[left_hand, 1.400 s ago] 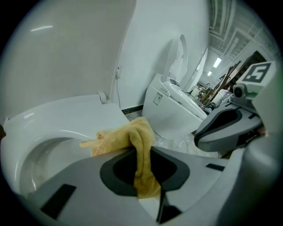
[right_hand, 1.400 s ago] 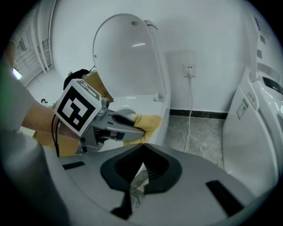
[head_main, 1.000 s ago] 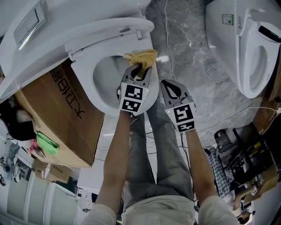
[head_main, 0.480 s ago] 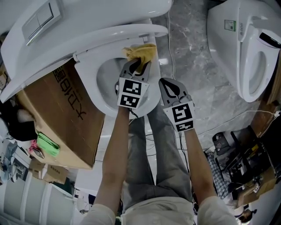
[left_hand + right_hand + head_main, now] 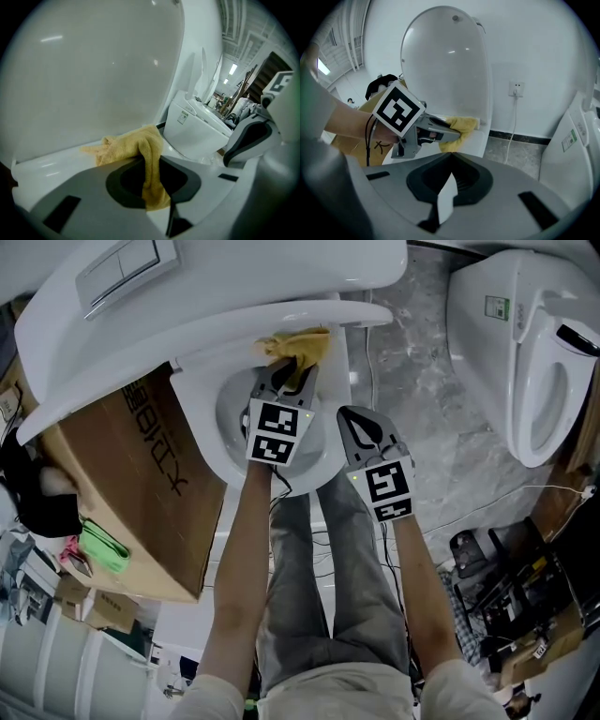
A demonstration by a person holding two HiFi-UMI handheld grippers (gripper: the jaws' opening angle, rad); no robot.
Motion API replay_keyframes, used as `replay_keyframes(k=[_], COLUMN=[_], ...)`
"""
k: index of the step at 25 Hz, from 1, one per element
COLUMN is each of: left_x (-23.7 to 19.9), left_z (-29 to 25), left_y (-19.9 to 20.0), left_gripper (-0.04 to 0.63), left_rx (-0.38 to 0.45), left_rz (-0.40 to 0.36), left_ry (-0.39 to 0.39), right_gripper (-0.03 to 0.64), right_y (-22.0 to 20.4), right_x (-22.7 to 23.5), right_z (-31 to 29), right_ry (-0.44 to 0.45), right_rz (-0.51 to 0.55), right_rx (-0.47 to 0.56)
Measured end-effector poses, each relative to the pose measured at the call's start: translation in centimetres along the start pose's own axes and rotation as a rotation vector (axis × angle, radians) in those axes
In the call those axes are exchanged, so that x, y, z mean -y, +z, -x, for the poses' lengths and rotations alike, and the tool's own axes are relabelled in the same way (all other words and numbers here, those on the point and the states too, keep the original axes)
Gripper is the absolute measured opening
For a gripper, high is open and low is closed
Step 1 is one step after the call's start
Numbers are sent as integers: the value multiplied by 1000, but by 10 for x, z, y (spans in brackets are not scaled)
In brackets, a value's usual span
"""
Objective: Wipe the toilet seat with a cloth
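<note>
at the back of the toilet seat (image 5: 204, 418), under the raised lid (image 5: 356, 312), the yellow cloth (image 5: 298, 345) is pinched by the left gripper (image 5: 292, 379) and trails straight ahead onto the rim, with the right gripper (image 5: 364, 423) closed on nothing and well short of it; only the left gripper view shows the fold caught between the jaws.

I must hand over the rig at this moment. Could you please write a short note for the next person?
Left gripper: shut on the yellow cloth, pressing it on the rear of the toilet seat, below the raised lid.
Right gripper: shut, empty, beside the front of the seat.
Done: the pictures do not show how much is wiped.
Left: probably the sides and front of the seat.
</note>
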State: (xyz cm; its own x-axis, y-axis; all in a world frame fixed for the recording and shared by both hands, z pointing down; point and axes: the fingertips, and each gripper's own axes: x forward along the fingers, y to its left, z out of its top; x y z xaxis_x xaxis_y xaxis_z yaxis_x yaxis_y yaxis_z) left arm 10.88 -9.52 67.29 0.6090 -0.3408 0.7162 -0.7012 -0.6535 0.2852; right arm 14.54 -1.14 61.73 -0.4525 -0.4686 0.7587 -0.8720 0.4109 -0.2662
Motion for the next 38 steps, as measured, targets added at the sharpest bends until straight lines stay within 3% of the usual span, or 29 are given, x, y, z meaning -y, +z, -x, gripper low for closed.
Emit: replay_keyframes(k=[16,38], left_x=[-53,-127], left_z=[33,102], left_y=[-12,-61], left_gripper=[81,81], left_rx=[15,25], left_rz=[25,144], left_ry=[69,216], right_gripper=[6,6], right_y=[5,17], right_x=[-35,-106], right_z=[-13,-36], right_ry=[36,103], right_rz=[58,153], right_rx=[-23,-37])
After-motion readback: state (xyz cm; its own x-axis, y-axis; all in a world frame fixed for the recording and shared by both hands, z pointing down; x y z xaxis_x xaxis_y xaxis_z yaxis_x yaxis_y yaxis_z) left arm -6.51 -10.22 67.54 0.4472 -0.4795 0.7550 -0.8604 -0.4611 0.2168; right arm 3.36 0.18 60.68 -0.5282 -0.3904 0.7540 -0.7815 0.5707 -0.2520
